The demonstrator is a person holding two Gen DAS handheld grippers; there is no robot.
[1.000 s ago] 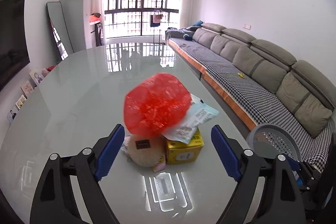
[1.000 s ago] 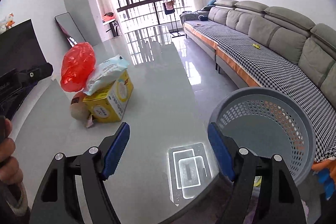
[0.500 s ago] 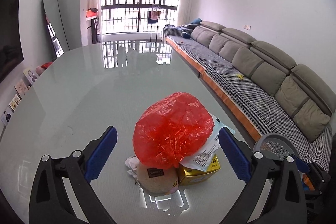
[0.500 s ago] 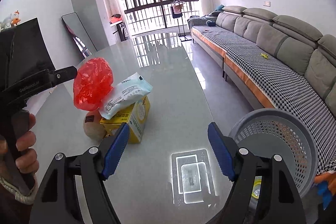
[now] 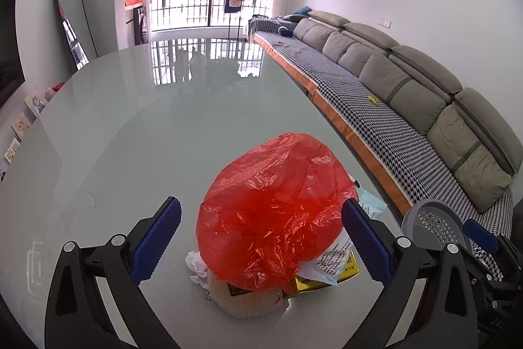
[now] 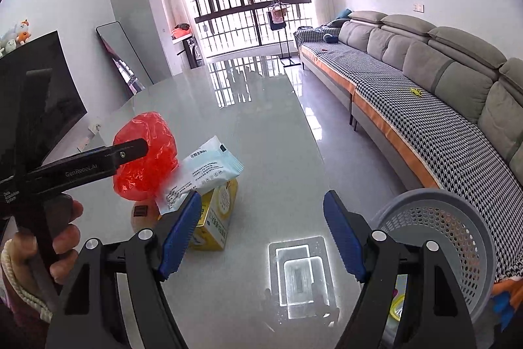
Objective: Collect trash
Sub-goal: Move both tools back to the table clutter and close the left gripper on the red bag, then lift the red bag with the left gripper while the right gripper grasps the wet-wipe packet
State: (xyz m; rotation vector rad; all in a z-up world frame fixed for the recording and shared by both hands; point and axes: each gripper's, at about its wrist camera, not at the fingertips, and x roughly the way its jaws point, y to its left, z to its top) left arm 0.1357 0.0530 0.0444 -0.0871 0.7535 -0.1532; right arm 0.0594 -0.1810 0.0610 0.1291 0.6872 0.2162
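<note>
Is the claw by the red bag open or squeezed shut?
Open. The left claw has its blue pads spread wide on either side of the red bag, with gaps showing, so it isn't pressing the bag yet.

On the side of my left gripper (image 6: 126, 154), white lettering reads "GenRobot.AI", with small print near the handle that looks like "Data Acquisition System". The print on the pale blue packet (image 6: 202, 172) and yellow box (image 6: 215, 218) is too small to read.

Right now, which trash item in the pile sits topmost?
The red plastic bag: crumpled and puffed, it sits above the white-blue packet, yellow box and tan round item.
</note>
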